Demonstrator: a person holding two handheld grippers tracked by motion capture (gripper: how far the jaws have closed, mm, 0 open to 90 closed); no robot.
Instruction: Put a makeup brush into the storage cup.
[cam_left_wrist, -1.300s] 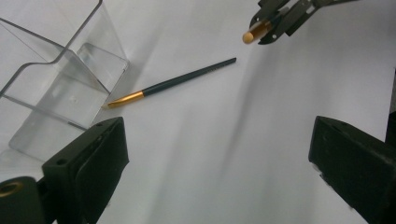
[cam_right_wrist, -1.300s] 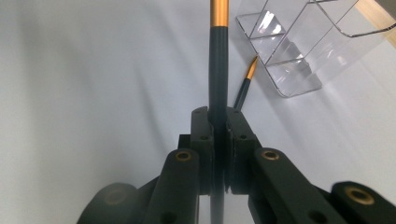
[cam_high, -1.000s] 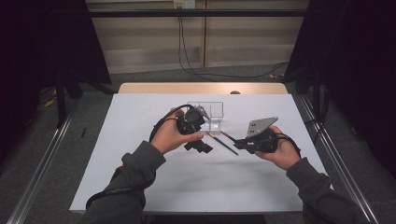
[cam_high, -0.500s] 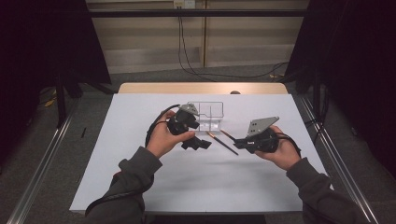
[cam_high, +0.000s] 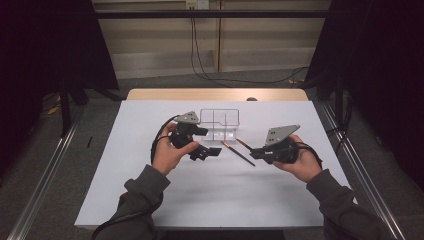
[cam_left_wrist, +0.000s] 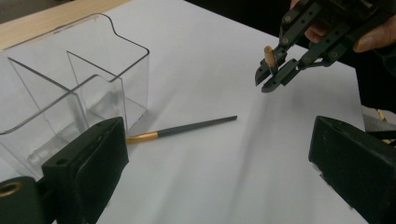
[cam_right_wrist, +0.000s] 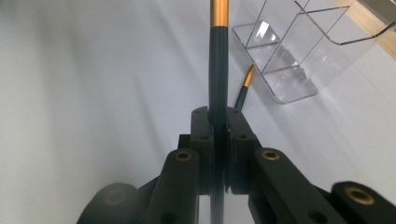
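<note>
My right gripper (cam_right_wrist: 218, 121) is shut on the dark handle of a thin brush (cam_right_wrist: 217, 70), whose gold ferrule points ahead toward the clear organizer (cam_right_wrist: 299, 51). In the high view this gripper (cam_high: 254, 150) holds the brush (cam_high: 244, 144) just above the white table, right of centre. A second brush (cam_left_wrist: 182, 129) lies flat on the table, its gold ferrule close to the organizer (cam_left_wrist: 70, 93). My left gripper (cam_left_wrist: 219, 177) is wide open with nothing between the jaws. It sits left of the organizer (cam_high: 220, 122) in the high view (cam_high: 207, 141). The left gripper view also shows the right gripper (cam_left_wrist: 271, 77).
The organizer is a see-through box with several compartments, standing near the far middle of the white tabletop (cam_high: 200, 200). A wooden strip (cam_high: 175, 95) borders the far edge. Metal rails (cam_high: 40, 175) run along both sides of the table.
My left gripper has drawn back to the left, away from the organizer, still open. The right gripper and its brush have hardly moved. The brush on the table lies where it was.
</note>
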